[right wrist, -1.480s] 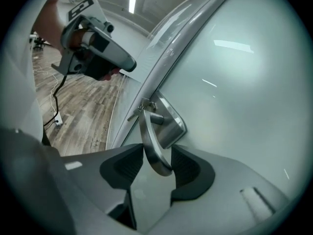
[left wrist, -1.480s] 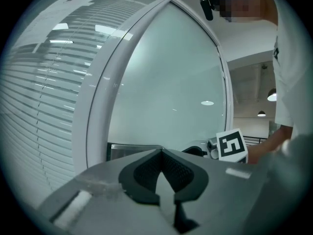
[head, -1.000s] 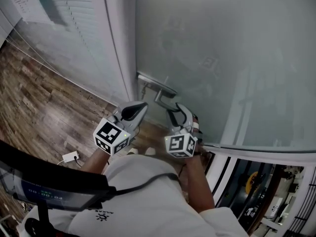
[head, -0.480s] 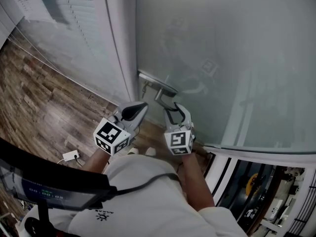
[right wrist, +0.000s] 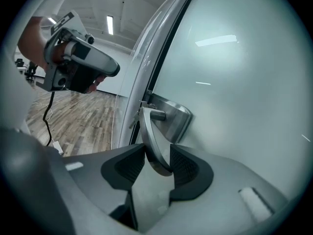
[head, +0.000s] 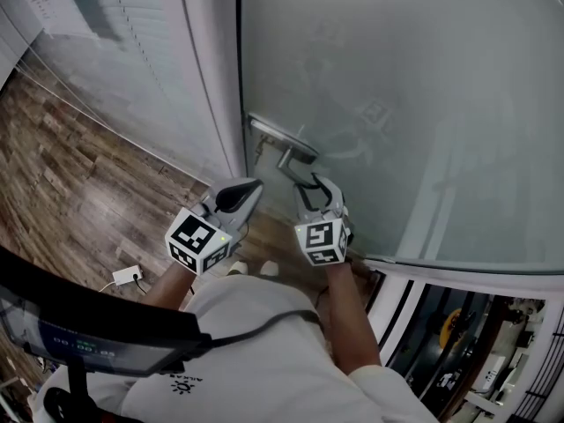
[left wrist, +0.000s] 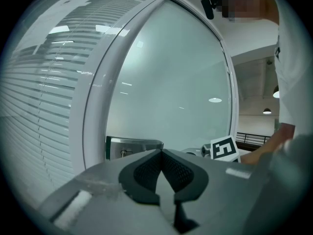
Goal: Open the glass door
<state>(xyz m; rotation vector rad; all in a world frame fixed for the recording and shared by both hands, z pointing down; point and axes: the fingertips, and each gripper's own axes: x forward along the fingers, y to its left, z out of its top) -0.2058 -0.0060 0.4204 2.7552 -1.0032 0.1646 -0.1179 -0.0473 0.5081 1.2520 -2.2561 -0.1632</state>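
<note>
Door duty: the right gripper (right wrist: 157, 163) has its jaws set narrow around the lever handle (right wrist: 152, 141) of the frosted glass door (head: 423, 104). The lever slants between the pads, which seem to bear on it from both sides. The handle sits at twelve o'clock from that gripper, beside the white door frame (head: 207, 77). The left gripper (head: 251, 186) hangs at nine o'clock, jaws together and empty. Best practice from here is probably a firm squeeze with the lever held down, then swinging the door along its arc rather than tugging it straight.

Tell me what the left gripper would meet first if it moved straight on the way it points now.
Probably the frosted glass door, just beside the silver metal handle plate near its edge; depth is hard to judge.
</note>
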